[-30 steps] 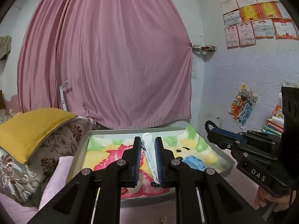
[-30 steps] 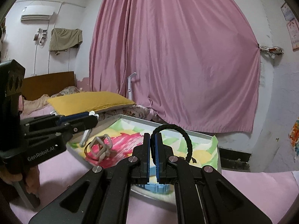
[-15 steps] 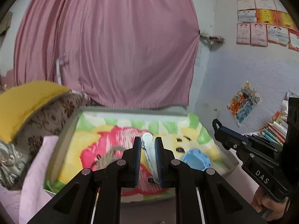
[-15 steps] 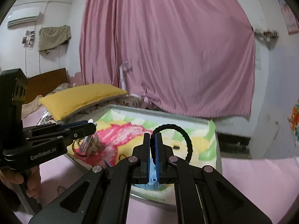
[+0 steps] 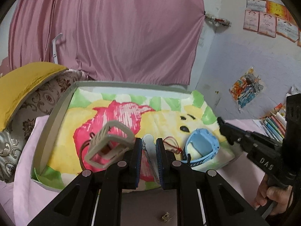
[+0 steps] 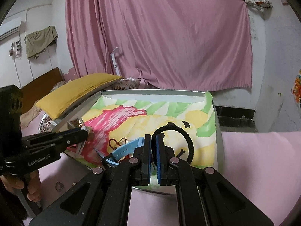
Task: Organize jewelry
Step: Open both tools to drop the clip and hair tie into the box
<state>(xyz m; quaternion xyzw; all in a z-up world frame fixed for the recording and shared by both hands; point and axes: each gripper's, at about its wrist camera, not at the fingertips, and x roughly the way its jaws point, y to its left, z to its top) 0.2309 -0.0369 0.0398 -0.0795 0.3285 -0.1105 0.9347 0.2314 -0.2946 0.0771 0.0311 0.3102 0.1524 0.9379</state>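
Observation:
A grey tray [image 5: 56,116] [image 6: 150,92] lined with a bright cartoon cloth lies on the pink bed. On the cloth rest a light blue watch [image 5: 202,146] [image 6: 124,150] and a thin red cord bracelet [image 5: 171,143] [image 6: 114,143]. My left gripper [image 5: 149,150] [image 6: 86,131] is shut on a white band [image 5: 149,146] above the tray's near edge. A pale square-framed piece [image 5: 109,145] sits just left of its fingers; whether it hangs or lies there I cannot tell. My right gripper [image 6: 153,150] [image 5: 225,130] is shut on a black braided bracelet [image 6: 188,141], whose loop stands over the tray's right side.
A yellow pillow [image 5: 22,82] on a patterned cushion [image 5: 28,124] presses against the tray's left rim. Books [image 5: 272,124] are stacked at the right. A small metal ring [image 6: 59,185] and a tiny gold piece [image 5: 166,216] lie on the pink sheet before the tray. A pink curtain hangs behind.
Both grippers have come down and tipped toward the tray, which now fills more of each view. The square-framed piece has come into sight beside the left fingers. Both grips are unchanged.

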